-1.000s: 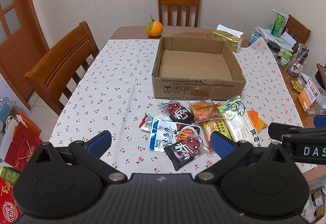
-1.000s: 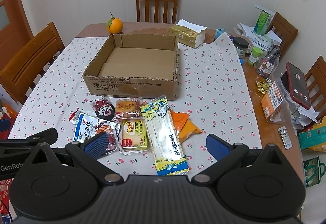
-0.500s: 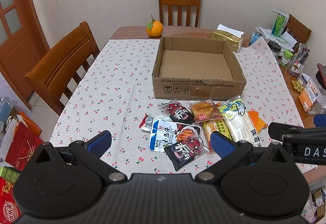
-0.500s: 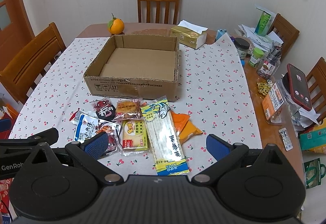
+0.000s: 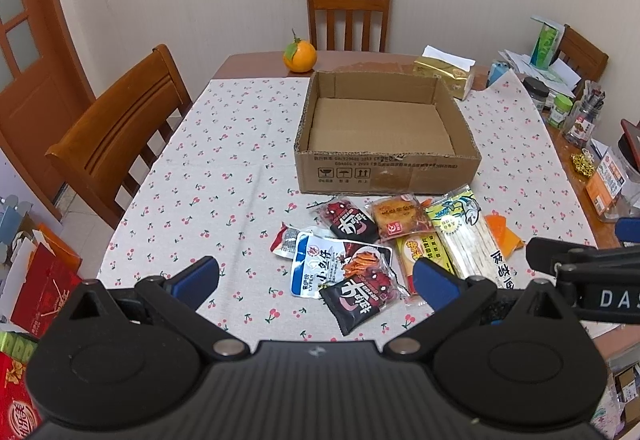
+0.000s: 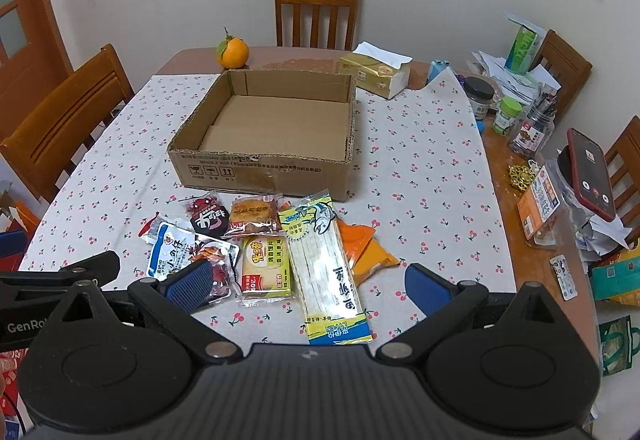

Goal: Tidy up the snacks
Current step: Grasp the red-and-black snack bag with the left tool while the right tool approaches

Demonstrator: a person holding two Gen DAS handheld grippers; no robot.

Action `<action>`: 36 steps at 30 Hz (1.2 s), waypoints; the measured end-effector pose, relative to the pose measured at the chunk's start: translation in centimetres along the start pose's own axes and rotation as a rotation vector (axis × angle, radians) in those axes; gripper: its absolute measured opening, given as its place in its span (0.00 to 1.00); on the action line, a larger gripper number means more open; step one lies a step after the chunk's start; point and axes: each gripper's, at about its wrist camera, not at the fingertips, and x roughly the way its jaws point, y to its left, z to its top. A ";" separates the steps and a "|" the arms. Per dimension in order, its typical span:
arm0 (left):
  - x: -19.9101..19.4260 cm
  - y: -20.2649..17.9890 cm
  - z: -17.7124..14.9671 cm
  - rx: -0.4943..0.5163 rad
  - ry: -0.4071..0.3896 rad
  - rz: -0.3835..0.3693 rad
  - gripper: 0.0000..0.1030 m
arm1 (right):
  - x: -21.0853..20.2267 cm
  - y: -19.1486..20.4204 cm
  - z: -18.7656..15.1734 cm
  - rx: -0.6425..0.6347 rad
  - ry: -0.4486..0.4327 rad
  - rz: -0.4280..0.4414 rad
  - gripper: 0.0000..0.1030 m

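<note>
Left gripper (image 5: 316, 274): jaws spread wide, nothing between them; it hangs above the near edge of the table, over the dark chilli packet (image 5: 360, 298) and the blue-and-white packet (image 5: 310, 268).
Right gripper (image 6: 308, 280): jaws just as wide apart and empty, poised over the long noodle-like packet (image 6: 326, 264) and the yellow biscuit packet (image 6: 264, 266).
Snacks: all lie in one loose cluster on the cherry-print tablecloth (image 5: 224, 160), between the grippers and the box, several overlapping; among them a brown cake packet (image 6: 254, 216), a small dark red packet (image 6: 208, 216) and orange sachets (image 6: 366, 246) tucked beside the long packet.
Cardboard box (image 6: 272, 120): open-topped, just beyond the cluster, its floor bare.
Progress: judged at the very start; no snack is in the box, none is gripped.
Remaining: presumably every packet has yet to be lifted and placed in the box.
Bystanders: an orange (image 6: 233, 52) and a tissue box (image 6: 376, 74) stand behind the box.
</note>
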 end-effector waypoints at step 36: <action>11.1 -3.4 -5.9 0.484 0.036 -0.232 0.98 | 8.5 -4.9 -5.5 -0.071 -0.008 0.098 1.00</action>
